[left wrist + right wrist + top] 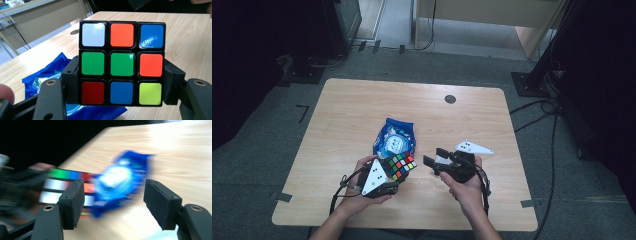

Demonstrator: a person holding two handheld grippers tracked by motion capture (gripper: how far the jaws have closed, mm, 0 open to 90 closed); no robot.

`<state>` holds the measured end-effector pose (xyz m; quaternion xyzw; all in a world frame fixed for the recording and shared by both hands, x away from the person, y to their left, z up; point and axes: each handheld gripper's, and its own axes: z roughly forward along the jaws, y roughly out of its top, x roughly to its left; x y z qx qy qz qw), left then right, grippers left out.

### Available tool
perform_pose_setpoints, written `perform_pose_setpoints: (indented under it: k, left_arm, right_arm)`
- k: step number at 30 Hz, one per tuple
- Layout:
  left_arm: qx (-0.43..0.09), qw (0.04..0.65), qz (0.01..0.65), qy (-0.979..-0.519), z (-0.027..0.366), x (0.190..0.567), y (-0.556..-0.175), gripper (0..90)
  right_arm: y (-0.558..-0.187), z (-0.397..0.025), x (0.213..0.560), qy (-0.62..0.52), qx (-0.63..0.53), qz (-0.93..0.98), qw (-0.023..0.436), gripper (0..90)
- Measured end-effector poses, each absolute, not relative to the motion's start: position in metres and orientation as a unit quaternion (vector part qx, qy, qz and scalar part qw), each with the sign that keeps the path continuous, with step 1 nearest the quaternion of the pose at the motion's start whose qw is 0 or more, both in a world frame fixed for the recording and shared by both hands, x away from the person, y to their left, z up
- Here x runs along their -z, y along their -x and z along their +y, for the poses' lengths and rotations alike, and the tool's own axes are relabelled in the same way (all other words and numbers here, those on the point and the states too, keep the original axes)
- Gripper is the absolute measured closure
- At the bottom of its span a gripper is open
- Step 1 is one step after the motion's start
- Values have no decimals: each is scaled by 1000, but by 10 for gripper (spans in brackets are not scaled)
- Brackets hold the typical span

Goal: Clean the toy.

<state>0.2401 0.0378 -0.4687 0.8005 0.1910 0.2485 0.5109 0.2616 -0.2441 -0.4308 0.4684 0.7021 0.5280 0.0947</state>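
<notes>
On the wooden table (352, 110) there is one puzzle cube (121, 62), clamped between the two jaws of the left gripper (121, 82), with one blue snack bag (395, 138) at its 12 o'clock, while the right gripper (435, 158), at 3 o'clock, has its jaws apart and empty.

Dim high view with dark corners, glare on cube (121, 62) stickers, heavy motion blur in right gripper view

Table, off my work: one blue packet.
Blue snack packet (394, 138) lies flat mid-table (352, 105), pale label up. Small dark round cap (450, 99) sits toward far edge, well apart. Grey carpet (257, 150) around; cables at right.
</notes>
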Motion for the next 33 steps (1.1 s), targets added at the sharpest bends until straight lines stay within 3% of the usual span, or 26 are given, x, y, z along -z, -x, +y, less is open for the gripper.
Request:
perform_pose_setpoints:
  k: [3,9,18,23,26,28,33]
  left_arm:
    - [-247,509,190,-802,37,469,-240,337]
    - [-246,509,191,-802,38,469,-240,337]
    - [-242,512,196,-801,39,468,-241,337]
    - [-234,517,203,-798,41,467,-242,337]
    - [-233,520,205,-796,41,467,-243,337]
    - [-232,521,204,-796,41,467,-243,337]
    - [-230,524,204,-795,42,467,-243,338]
  right_arm:
    - [-271,-252,450,-488,-468,720,153,335]
    - [-286,-261,488,-516,-394,741,171,327]
    - [-294,-258,512,-535,-323,759,181,354]
    - [-292,-261,512,-534,-315,757,206,545]
    - [-293,-264,511,-536,-317,755,204,736]
    - [-293,-265,510,-542,-325,750,194,815]
    - [-284,-261,494,-518,-400,739,163,852]
